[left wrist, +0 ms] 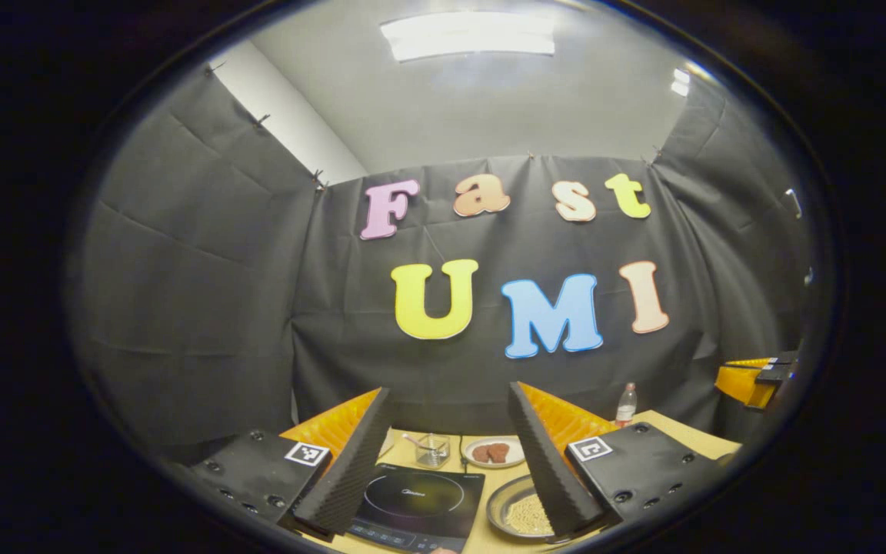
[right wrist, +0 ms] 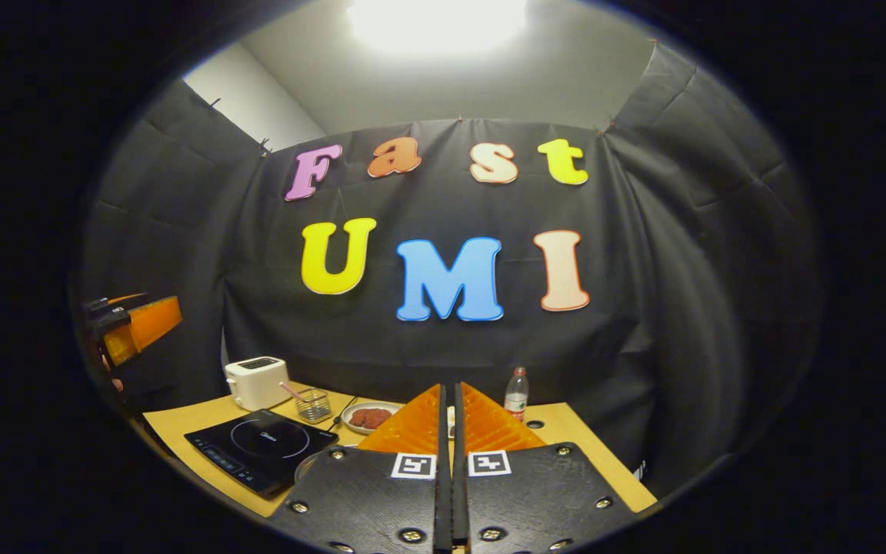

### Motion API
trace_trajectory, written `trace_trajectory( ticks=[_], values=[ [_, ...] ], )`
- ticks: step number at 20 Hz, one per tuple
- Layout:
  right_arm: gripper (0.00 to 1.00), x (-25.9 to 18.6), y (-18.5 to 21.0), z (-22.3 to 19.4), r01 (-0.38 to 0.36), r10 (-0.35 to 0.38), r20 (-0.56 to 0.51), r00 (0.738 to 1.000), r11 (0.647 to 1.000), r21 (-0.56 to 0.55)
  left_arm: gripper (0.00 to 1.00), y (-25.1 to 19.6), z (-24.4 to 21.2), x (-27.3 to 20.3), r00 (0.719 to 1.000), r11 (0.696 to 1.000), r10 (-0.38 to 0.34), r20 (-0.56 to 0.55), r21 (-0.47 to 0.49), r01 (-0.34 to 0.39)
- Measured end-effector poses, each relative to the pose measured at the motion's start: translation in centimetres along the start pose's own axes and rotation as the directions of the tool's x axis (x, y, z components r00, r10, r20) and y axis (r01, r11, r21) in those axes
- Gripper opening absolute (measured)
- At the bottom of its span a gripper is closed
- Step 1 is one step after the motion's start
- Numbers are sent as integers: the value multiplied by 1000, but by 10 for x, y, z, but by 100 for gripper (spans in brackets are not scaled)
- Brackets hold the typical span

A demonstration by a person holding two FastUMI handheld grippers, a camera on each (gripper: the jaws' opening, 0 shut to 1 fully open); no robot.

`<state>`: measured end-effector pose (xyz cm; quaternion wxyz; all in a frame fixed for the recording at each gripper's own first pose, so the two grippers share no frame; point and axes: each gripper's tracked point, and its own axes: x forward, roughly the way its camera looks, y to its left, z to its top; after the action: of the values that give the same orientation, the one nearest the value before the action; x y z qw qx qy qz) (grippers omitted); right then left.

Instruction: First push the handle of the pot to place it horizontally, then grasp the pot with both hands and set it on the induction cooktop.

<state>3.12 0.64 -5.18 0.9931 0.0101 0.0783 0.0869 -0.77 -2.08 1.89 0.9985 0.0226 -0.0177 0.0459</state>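
Both grippers held high above the table, pot low ahead.

Left gripper [left wrist: 447, 462] spread wide; the pot [left wrist: 524, 512] sits under its right finger, the induction cooktop [left wrist: 420, 500] between its fingers. Beyond lie a plate [left wrist: 495, 452], glass [left wrist: 432, 450] and bottle [left wrist: 626, 404]. Right gripper [right wrist: 448, 431] pressed together, empty; toaster [right wrist: 257, 382] far left. Cooktop lettering unreadable.

Black cloth walls [left wrist: 204, 308] hang on three sides, a white wall [left wrist: 289, 123] behind at left. A ceiling light [left wrist: 467, 35] glows above the tan table [right wrist: 566, 442].
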Motion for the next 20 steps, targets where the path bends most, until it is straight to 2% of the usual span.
trace_trajectory(
  ticks=[5, 8, 9, 10, 12, 14, 18, 20],
  values=[
    [1, 19, 51, -32, -144, 150, -112, 982, 988, 57, 92, 23, -6, -3, 999, 999, 45, -15, 11, -45],
    [1, 26, 85, -56, -216, 229, -190, 955, 973, 85, 100, 46, -7, 4, 998, 998, 65, -13, 26, -65],
    [1, 28, 96, -65, -236, 250, -214, 944, 967, 91, 96, 55, -7, 6, 997, 997, 77, -9, 24, -77],
    [1, 29, 108, -76, -261, 278, -251, 927, 960, 98, 92, 63, -9, 7, 996, 996, 86, -14, 17, -86],
    [1, 26, 134, -100, -310, 332, -318, 888, 943, 120, 100, 81, -14, 12, 994, 994, 109, -21, 4, -109],
    [1, 24, 156, -121, -349, 375, -379, 846, 927, 139, 100, 98, -18, 17, 991, 992, 129, -25, 1, -129],
    [1, 16, 191, -175, -402, 444, -523, 727, 893, 200, 97, 128, -26, 27, 986, 987, 162, -28, -1, -162],
    [1, 10, 204, -196, -410, 462, -576, 675, 883, 228, 100, 141, -34, 30, 983, 984, 176, -42, -10, -177]
  ],
)
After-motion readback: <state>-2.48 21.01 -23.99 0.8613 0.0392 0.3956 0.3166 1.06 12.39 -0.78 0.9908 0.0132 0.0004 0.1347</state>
